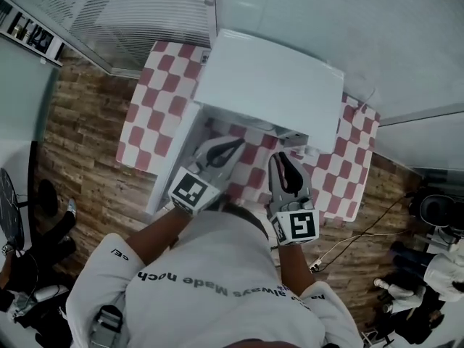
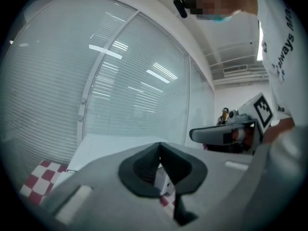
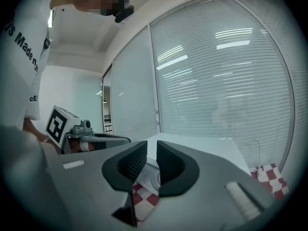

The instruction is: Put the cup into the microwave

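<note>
Checkered surface, red and white, with the microwave on it. It is a white box seen from steeply above, so only its top shows and the cavity is hidden. The microwave door looks swung open, angling out from the microwave's front-left corner toward the person.

Both grippers hang just in front of the microwave, pointing at its front.
- The left gripper is at the front-left, just beside the open door. Its fingers meet at the tips and hold nothing.
- The right gripper is at the front-right. Its fingers are only a narrow slit apart, and the slit is empty; only the microwave and cloth show through it.

The cup shows in no view. It is not on the visible cloth around the microwave and not in either gripper. It may be inside the cavity or hidden under the person's body; I cannot tell which.

Step, as a judgement: the door is open and both grippers are empty, so this is either just before fetching the cup or just after placing it.
- If the cup is still out, the next move is to find it, spread one gripper's fingers wide, close them on the cup wall, keep it upright and pass it through the opening without hitting the door.
- If it is already in, the left gripper should push the door closed.
</note>
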`<state>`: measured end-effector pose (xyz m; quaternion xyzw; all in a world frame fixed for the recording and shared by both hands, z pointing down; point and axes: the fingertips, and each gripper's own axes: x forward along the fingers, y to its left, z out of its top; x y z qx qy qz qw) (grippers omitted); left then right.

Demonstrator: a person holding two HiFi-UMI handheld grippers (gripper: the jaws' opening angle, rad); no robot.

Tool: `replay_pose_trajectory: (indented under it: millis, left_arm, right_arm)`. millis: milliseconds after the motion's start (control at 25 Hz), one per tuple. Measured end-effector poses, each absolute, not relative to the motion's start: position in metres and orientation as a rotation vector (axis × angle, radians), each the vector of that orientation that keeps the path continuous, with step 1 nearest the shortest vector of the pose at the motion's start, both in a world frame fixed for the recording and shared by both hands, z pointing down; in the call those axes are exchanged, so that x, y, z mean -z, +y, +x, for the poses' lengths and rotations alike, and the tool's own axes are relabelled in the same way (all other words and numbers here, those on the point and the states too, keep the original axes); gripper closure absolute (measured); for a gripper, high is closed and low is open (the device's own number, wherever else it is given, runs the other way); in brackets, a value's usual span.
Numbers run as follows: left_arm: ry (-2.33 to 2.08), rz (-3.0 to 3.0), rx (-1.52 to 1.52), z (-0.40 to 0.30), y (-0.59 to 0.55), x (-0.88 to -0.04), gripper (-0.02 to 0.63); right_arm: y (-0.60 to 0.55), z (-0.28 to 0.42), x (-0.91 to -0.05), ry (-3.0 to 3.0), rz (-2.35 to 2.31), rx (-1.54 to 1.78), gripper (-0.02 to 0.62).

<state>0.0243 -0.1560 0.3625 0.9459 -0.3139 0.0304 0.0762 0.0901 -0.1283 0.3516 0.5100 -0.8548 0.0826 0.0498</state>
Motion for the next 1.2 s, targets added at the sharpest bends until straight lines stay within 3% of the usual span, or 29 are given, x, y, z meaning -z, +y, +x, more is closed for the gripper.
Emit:
replay_pose_trajectory:
  millis: [600,1200]
  left_arm:
    - [-0.892,2.874,0.008,0.021,-0.115,-0.281,0.601]
    - [-0.878,2.876,0.032,0.025,-0.108,-0.269,0.601]
  right_arm:
    - [-0.093,0.073,-0.257,-2.748,1.432,-0.144,0.534]
    - [-0.088,0.077,-0.242,-2.749,1.45,-0.127,0.537]
